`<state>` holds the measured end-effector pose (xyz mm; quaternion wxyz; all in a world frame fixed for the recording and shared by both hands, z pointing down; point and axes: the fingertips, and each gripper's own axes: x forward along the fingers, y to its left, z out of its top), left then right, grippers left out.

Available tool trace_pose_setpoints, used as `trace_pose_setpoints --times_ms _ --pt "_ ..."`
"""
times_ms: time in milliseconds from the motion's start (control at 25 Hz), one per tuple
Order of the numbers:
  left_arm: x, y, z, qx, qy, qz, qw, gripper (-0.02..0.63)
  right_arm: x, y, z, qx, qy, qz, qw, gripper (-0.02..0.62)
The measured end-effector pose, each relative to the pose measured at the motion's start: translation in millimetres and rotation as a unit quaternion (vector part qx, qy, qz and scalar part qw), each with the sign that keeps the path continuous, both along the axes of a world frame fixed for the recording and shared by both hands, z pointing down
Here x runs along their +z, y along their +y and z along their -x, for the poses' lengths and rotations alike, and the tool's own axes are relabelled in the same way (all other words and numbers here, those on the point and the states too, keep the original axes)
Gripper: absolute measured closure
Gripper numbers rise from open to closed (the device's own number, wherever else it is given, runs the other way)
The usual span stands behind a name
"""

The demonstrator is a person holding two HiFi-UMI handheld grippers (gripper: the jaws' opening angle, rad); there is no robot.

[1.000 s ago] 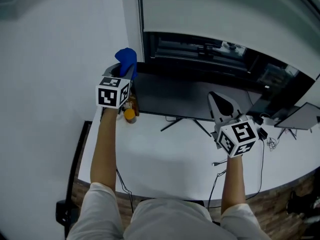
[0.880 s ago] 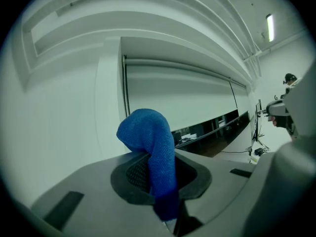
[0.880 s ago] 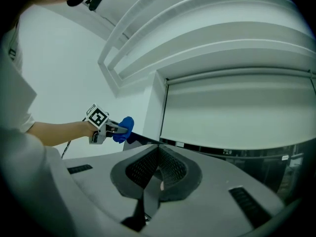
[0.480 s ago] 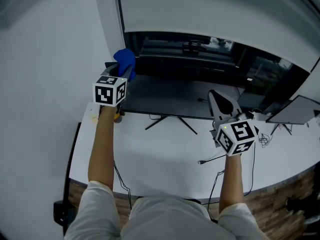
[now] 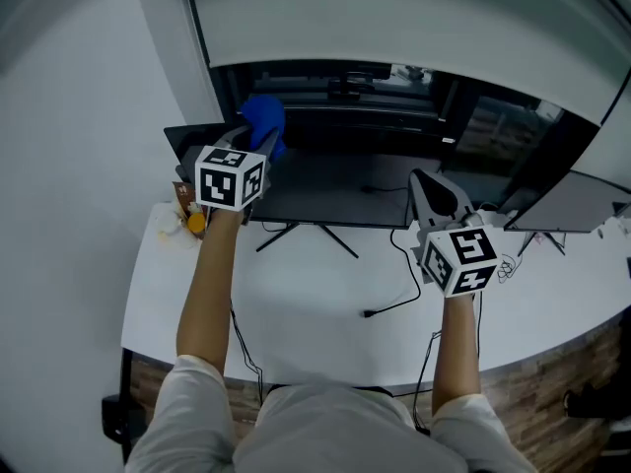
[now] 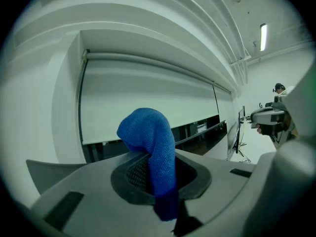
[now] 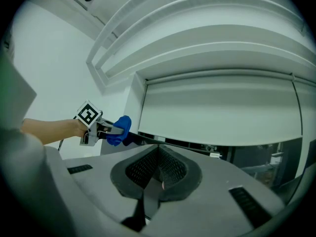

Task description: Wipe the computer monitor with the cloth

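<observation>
Head view: the monitor (image 5: pixel 345 190) stands at the back of the white desk (image 5: pixel 315 308), its dark screen facing the person and its thin stand legs (image 5: pixel 296 236) splayed on the desktop. The left gripper (image 5: pixel 252 152) is raised at the monitor's upper left corner, jaws clamped on the blue cloth (image 6: pixel 150 147), which bulges out beyond the fingertips. The cloth lies at the top edge of the screen (contact with the edge cannot be confirmed from any view).

The right gripper (image 7: pixel 158 174) is held up in front of the monitor's right part, jaws together with nothing between them.

Room for movement: the screen face between the two grippers is unobstructed, and the desktop in front of the stand is largely bare. To the left, a plain wall (image 5: pixel 79 116) comes close to the monitor's left edge. Behind it a lowered blind (image 5: pixel 394 18) hangs over a dark window strip (image 5: pixel 394 97).

Surroundings: a black cable (image 5: pixel 394 299) trails across the desk below the right gripper. A small orange item (image 5: pixel 197 223) with other clutter sits at the left desk edge, just below the left gripper. A second screen (image 5: pixel 572 203) stands at the far right, apart from the monitor.
</observation>
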<state>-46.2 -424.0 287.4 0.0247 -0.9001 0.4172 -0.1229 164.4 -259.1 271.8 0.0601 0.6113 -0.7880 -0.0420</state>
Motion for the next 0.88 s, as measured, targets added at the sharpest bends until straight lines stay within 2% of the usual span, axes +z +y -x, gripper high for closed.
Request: trace_pose_setpoints --times_ms 200,400,640,880 --pt "6.6 20.6 -73.0 0.031 0.004 0.006 0.9995 0.532 10.0 13.6 -47.4 0.028 0.001 0.007 1.0 0.58" --pt "4.4 39.6 -144.3 0.075 0.034 0.021 0.9964 0.531 15.6 30.6 -90.5 0.042 -0.003 0.011 0.999 0.58" --pt "2.8 62.6 -225.1 0.13 0.086 0.055 0.9862 0.531 22.2 52.0 -134.9 0.057 -0.013 0.013 0.998 0.58" --pt "-0.9 78.5 -292.9 0.166 0.125 0.073 0.9754 0.531 26.1 67.7 -172.2 0.066 -0.013 0.012 0.998 0.58"
